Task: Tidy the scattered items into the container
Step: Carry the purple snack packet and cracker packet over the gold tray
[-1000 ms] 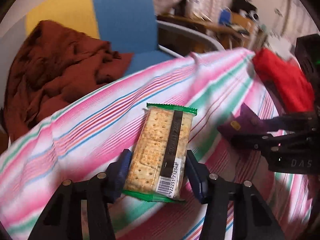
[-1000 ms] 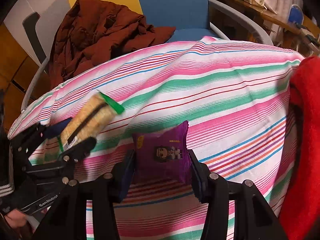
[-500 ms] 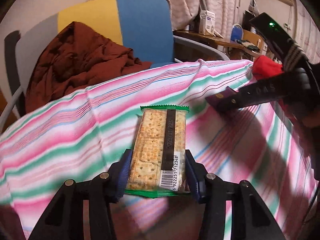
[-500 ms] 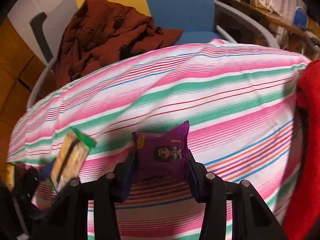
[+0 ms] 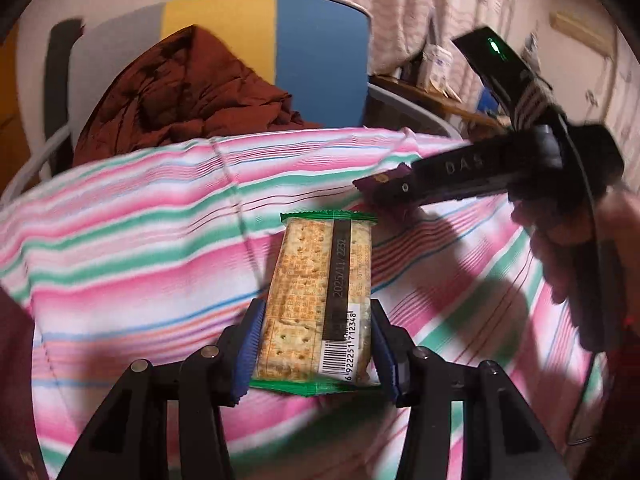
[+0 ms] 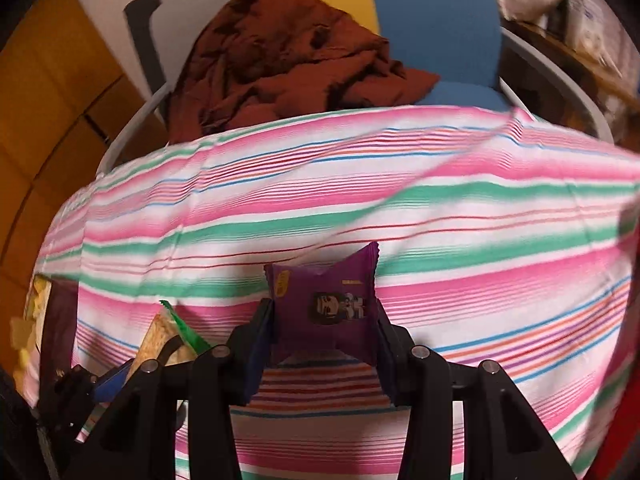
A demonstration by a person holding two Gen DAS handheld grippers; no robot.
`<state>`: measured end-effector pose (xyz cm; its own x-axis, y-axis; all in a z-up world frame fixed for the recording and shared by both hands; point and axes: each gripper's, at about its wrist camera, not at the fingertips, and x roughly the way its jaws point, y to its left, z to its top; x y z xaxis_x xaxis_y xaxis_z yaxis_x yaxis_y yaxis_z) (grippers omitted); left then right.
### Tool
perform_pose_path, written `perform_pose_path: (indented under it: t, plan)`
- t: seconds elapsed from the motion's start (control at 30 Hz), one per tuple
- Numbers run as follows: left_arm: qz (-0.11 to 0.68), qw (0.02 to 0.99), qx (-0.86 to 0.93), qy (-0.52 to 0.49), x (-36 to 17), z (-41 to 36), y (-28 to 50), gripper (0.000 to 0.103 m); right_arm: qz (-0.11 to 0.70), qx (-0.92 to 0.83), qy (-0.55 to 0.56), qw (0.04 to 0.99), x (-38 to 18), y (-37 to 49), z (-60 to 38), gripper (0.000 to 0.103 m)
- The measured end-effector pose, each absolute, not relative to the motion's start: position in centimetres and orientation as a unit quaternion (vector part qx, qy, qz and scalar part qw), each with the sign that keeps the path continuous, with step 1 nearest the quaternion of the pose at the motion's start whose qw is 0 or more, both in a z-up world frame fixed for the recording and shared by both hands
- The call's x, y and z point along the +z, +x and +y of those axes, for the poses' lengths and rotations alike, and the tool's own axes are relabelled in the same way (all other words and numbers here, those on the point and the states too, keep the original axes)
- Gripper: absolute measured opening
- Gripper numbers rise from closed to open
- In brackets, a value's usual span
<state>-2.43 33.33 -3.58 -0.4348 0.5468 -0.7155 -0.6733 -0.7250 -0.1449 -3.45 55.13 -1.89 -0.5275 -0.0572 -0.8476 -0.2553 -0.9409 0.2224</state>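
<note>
A cracker packet (image 5: 320, 296) with green ends and a barcode is held lengthwise above the striped cloth, and my left gripper (image 5: 316, 344) is shut on its near end. The right wrist view shows that packet (image 6: 164, 336) at the lower left. A small purple snack packet (image 6: 324, 304) is pinched at both sides by my right gripper (image 6: 324, 336), which is shut on it. In the left wrist view the right gripper (image 5: 394, 196) reaches in from the right with the purple packet (image 5: 378, 182) at its tip, held by a person's hand (image 5: 560, 248).
A pink, green and white striped cloth (image 6: 360, 200) covers the table. Behind it stands a blue and yellow chair (image 5: 312, 60) with a brown jacket (image 5: 192, 96) on it. A dark maroon object (image 6: 58, 320) sits at the left edge and something red (image 6: 634, 360) at the right edge.
The left pads closed onto the cracker packet and carried it left across the cloth. The right gripper followed leftward with the purple packet, and the red thing slid to the frame's right edge.
</note>
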Motion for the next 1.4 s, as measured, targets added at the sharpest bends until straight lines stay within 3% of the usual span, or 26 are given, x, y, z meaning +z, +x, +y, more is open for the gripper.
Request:
perform_pose_path:
  t: [0.27, 0.9, 1.4]
  plan:
    - [0.014, 0.333, 0.853, -0.401, -3.0, 29.2, -2.9, 0.050, 0.075, 0.881, -0.465, 0.033, -0.6, -4.1, 50.9, 0.046]
    - [-0.008, 0.337, 0.862, -0.377, -0.5, 23.3, 2.1, 0.050, -0.034, 0.894, -0.447, 0.015, -0.4, -3.6, 45.8, 0.046]
    - [-0.022, 0.317, 0.890, -0.327, 3.8, 15.9, 4.1, 0.050, -0.203, 0.886, -0.416, 0.021, -0.1, -2.8, 39.9, 0.046]
